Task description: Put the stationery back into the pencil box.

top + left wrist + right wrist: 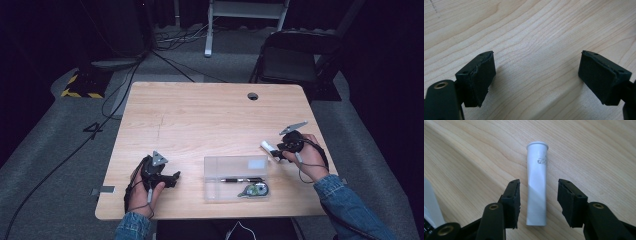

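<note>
Denim sleeves come in at the bottom of the high view, and the wood desk takes up most of it. Clear plastic box sits near the front edge around 6 o'clock, with a pen and a tape dispenser inside. Left tongs at about 8 o'clock are spread wide over bare wood, gripping nothing. Right tongs at roughly 4 o'clock are partly open, straddling a white tube lying flat on the desk, pads not touching it.
</note>
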